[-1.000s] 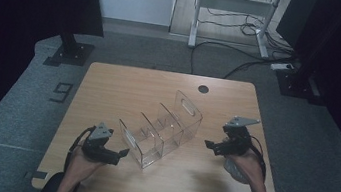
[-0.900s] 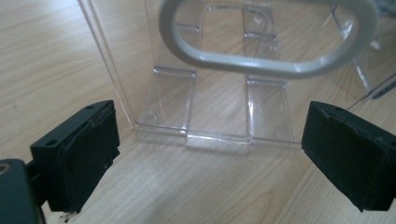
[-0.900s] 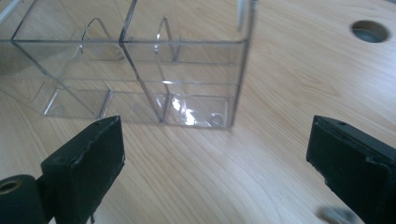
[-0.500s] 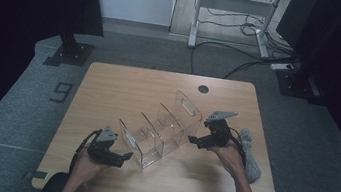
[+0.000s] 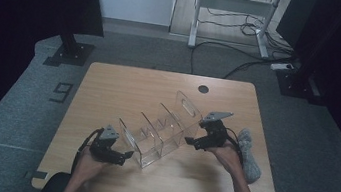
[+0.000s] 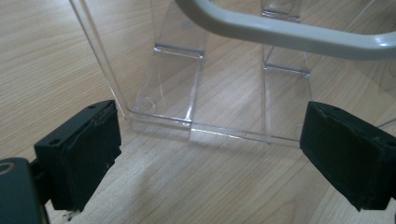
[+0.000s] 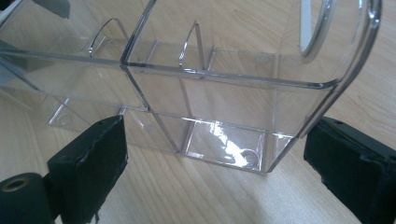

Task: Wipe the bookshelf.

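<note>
Clear organizer (image 7: 187, 93) cut off at right gripper view's top, left edges.

We see the high view dim, dark at both sides, with the table (image 5: 124, 89) evenly lit from above. The gripper views are brighter and sharp on the clear rack (image 7: 201, 93), where glare glints off its base; the black jaws sit slightly soft, casting faint shadows.

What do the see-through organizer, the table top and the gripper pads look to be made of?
Organizer: clear, glossy, rigid plastic, likely acrylic; the table shows through its walls and the edges catch highlights. Table: light wood grain with a matte finish, possibly laminate. Left gripper pads: black, matte, slightly rough, probably rubber or foam.
</note>
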Tool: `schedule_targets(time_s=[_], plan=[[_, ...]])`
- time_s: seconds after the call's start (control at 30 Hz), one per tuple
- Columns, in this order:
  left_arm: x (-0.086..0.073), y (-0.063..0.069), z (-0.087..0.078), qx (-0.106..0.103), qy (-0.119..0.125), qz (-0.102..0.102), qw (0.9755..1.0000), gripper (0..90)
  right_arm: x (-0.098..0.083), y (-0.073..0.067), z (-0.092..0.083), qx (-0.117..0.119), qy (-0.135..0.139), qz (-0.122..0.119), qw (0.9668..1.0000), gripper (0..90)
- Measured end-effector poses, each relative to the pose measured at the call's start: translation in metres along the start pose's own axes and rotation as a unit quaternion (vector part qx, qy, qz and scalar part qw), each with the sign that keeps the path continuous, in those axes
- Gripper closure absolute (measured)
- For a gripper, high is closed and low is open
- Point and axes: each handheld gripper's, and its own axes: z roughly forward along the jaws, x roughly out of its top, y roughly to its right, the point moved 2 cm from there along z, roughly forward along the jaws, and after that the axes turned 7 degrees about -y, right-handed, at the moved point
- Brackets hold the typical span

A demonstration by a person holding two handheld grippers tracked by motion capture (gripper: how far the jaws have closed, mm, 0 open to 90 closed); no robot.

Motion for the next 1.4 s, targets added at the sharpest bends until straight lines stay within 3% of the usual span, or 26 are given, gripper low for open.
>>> schedule_targets(time_s=[0.37,0.9,1.17,1.3,1.4], plan=[[0.002,-0.011,0.004,0.008,-0.001,-0.023,0.9997,4.9,-0.007,-0.008,-0.01,-0.006,0.0,0.001,1.0,9.0],[0.013,-0.022,0.008,0.035,0.001,-0.033,0.9988,8.3,-0.029,-0.025,-0.025,-0.012,-0.004,0.009,0.9999,10.9],[0.011,-0.022,-0.015,0.016,0.019,-0.039,0.9989,8.5,-0.032,-0.036,-0.025,-0.004,-0.006,0.002,1.0,10.7],[0.007,-0.023,-0.025,0.023,0.008,-0.034,0.9991,8.5,-0.032,-0.041,-0.021,0.005,-0.018,-0.002,0.9998,10.7],[0.006,-0.024,-0.032,0.023,0.013,-0.036,0.999,8.4,-0.031,-0.045,-0.018,0.007,-0.022,-0.006,0.9997,10.5]])
